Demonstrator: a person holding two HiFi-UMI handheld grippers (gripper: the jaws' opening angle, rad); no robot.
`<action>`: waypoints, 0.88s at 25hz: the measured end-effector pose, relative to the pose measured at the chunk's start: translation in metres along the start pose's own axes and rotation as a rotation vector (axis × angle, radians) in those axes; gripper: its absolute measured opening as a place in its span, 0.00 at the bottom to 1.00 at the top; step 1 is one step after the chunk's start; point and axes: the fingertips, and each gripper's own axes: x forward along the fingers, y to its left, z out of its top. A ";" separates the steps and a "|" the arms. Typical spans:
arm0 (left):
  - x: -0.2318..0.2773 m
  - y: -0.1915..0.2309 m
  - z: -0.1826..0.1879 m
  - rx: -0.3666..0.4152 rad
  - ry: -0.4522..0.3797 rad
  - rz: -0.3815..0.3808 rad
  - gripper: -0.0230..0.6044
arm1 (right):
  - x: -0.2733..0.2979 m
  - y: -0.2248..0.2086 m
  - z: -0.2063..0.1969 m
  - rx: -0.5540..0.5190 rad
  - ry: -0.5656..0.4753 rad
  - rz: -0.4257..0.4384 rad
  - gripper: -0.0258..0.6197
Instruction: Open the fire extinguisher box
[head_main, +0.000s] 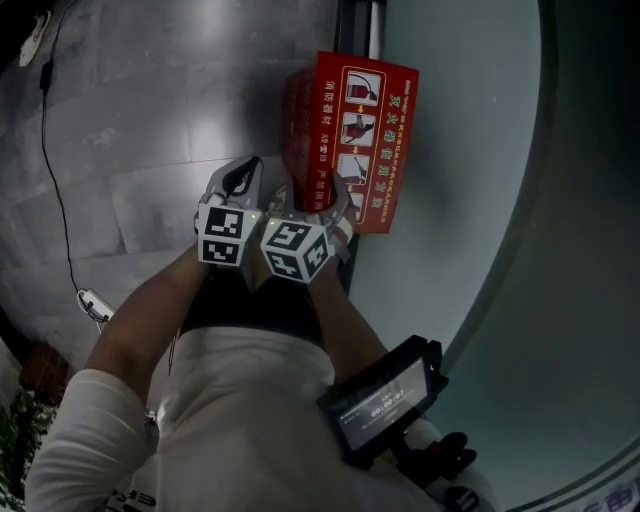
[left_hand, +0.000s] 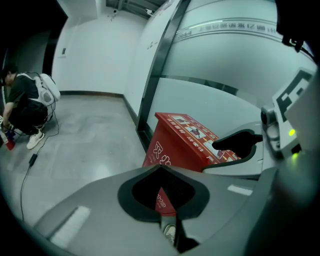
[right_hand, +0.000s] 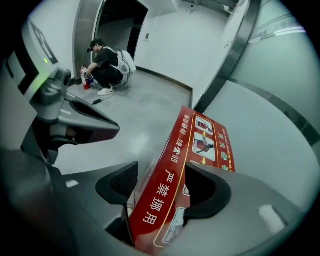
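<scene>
A red fire extinguisher box (head_main: 355, 140) with white instruction pictures on its lid stands on the grey floor against a curved glass wall. My right gripper (head_main: 320, 197) is at the box's near end. In the right gripper view the right gripper (right_hand: 159, 186) is open, and the lid's front edge (right_hand: 160, 200) with white characters lies between the wide jaws. My left gripper (head_main: 240, 180) hovers just left of the box, apart from it. In the left gripper view the left gripper (left_hand: 160, 168) is shut on nothing, with the box (left_hand: 180, 142) ahead.
The curved glass wall (head_main: 470, 150) runs along the right, with a dark metal post (head_main: 360, 25) behind the box. A cable (head_main: 55, 180) trails over the floor at left. A person (right_hand: 107, 65) crouches far back by a doorway. A screen device (head_main: 385, 400) hangs at my waist.
</scene>
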 end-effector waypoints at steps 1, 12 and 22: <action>-0.002 0.005 -0.001 -0.003 0.000 0.001 0.04 | 0.005 0.002 -0.003 -0.013 0.022 -0.015 0.54; -0.013 0.039 0.000 -0.027 -0.016 -0.004 0.04 | 0.022 -0.003 -0.014 -0.153 0.155 -0.214 0.53; -0.020 0.044 0.011 -0.019 -0.030 -0.042 0.04 | 0.006 0.000 -0.002 -0.124 0.183 -0.166 0.51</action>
